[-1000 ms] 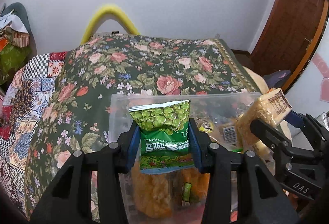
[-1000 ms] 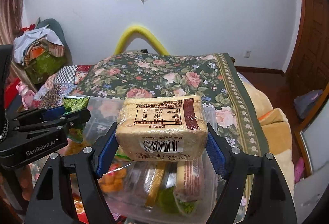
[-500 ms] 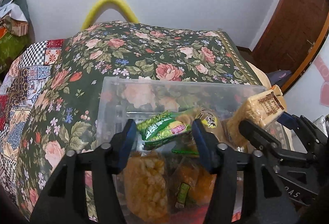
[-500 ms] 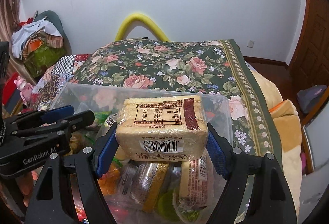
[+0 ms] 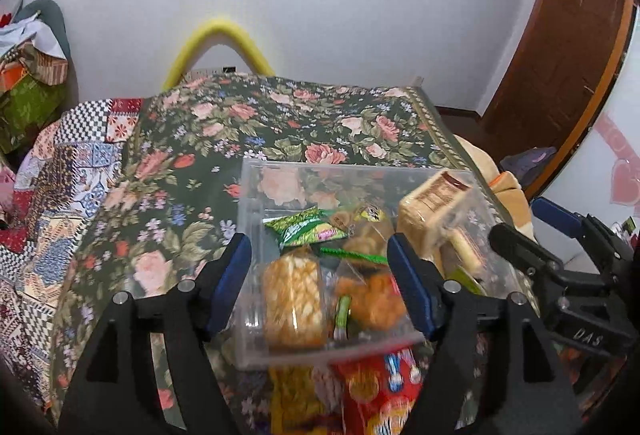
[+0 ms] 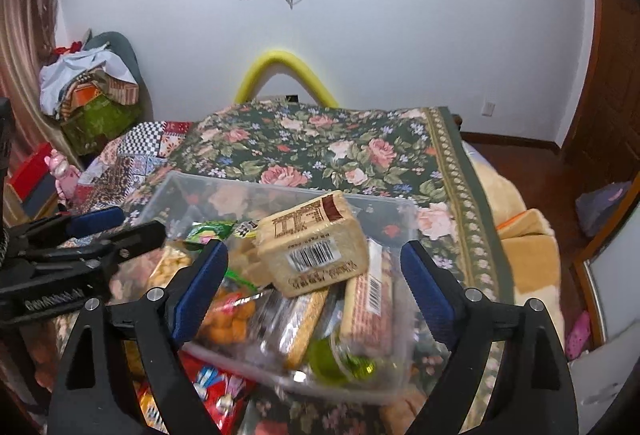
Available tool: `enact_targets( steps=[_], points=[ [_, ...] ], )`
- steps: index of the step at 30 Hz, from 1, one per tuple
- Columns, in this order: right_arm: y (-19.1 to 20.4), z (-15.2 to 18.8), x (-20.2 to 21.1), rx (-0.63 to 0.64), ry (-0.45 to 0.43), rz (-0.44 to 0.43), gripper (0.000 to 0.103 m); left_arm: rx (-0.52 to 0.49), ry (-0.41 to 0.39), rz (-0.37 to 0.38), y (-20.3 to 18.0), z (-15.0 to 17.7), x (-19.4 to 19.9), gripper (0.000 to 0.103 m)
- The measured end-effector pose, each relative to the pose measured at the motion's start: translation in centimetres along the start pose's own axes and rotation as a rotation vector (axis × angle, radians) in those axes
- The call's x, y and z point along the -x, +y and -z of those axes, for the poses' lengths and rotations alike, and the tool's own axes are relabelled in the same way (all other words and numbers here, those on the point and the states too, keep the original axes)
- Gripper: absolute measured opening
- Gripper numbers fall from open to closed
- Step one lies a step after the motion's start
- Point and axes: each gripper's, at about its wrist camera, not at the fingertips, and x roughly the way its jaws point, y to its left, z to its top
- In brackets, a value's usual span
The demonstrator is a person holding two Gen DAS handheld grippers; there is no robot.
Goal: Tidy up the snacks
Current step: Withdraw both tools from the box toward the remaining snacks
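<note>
A clear plastic bin (image 5: 256, 191) (image 6: 176, 183) sits on the floral bedspread and holds several snack packs. The green pea bag (image 5: 302, 229) (image 6: 208, 229) lies inside it near the back. The tan cracker block (image 6: 312, 245) (image 5: 432, 209) lies tilted on top of the other packs, free of the fingers. My left gripper (image 5: 320, 271) is open and empty above the bin's near side. My right gripper (image 6: 314, 275) is open and empty, its blue pads either side of the cracker block but apart from it.
A red snack bag (image 5: 380, 391) (image 6: 212, 387) lies in front of the bin. The floral bedspread (image 5: 280, 123) stretches behind it, a patchwork quilt (image 5: 72, 171) to the left. A wooden door (image 5: 568, 47) is at the right, a yellow foam arch (image 5: 224, 35) by the wall.
My left gripper opened and dropped the green pea bag into the bin. My right gripper then opened and the cracker block dropped onto the packs. Both grippers have pulled back a little.
</note>
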Motion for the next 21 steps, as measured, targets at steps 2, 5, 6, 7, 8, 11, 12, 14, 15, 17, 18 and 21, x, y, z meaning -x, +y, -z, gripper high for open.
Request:
enact_targets(
  steps=[2,5,6,7,8,11,12,14,15,17,18,21],
  points=[
    [-0.2,0.7,1.4,0.009,-0.012,0.005,0.088,-0.014,-0.014,-0.008,0.1,0.5,1.5,0.079],
    [-0.8,2.0,2.9,0.016,-0.011,0.009,0.091,-0.02,-0.033,-0.03,0.6,2.0,3.8,0.086],
    [-1.1,2.6,3.4,0.023,-0.007,0.014,0.092,-0.02,-0.027,-0.032,0.8,2.3,4.1,0.086],
    [-1.3,3.2,3.9,0.029,0.0,0.022,0.091,-0.016,-0.017,-0.031,1.1,3.0,4.6,0.086],
    [-1.4,3.9,4.3,0.033,0.007,0.028,0.092,-0.009,-0.008,-0.029,1.4,3.6,5.0,0.087],
    [-2.1,5.6,5.2,0.041,0.029,0.039,0.092,0.005,0.026,-0.025,2.0,5.5,5.7,0.087],
    [-2.3,6.1,5.4,0.048,0.038,0.043,0.092,0.007,0.037,-0.024,2.1,6.1,5.8,0.087],
    [-2.6,7.1,5.8,0.057,0.053,0.056,0.092,0.004,0.065,-0.029,2.3,7.6,5.9,0.087],
    [-2.7,7.4,6.1,0.059,0.059,0.06,0.092,0.003,0.077,-0.033,2.3,8.3,5.9,0.087],
    [-3.0,8.0,6.4,0.059,0.07,0.066,0.092,-0.003,0.113,-0.037,2.3,10.0,5.6,0.087],
    [-3.2,8.5,6.5,0.053,0.076,0.064,0.092,-0.004,0.126,-0.039,2.3,10.5,5.3,0.087],
    [-3.7,9.8,6.7,0.035,0.093,0.058,0.092,-0.004,0.172,-0.049,2.2,12.5,4.5,0.087]
  ],
)
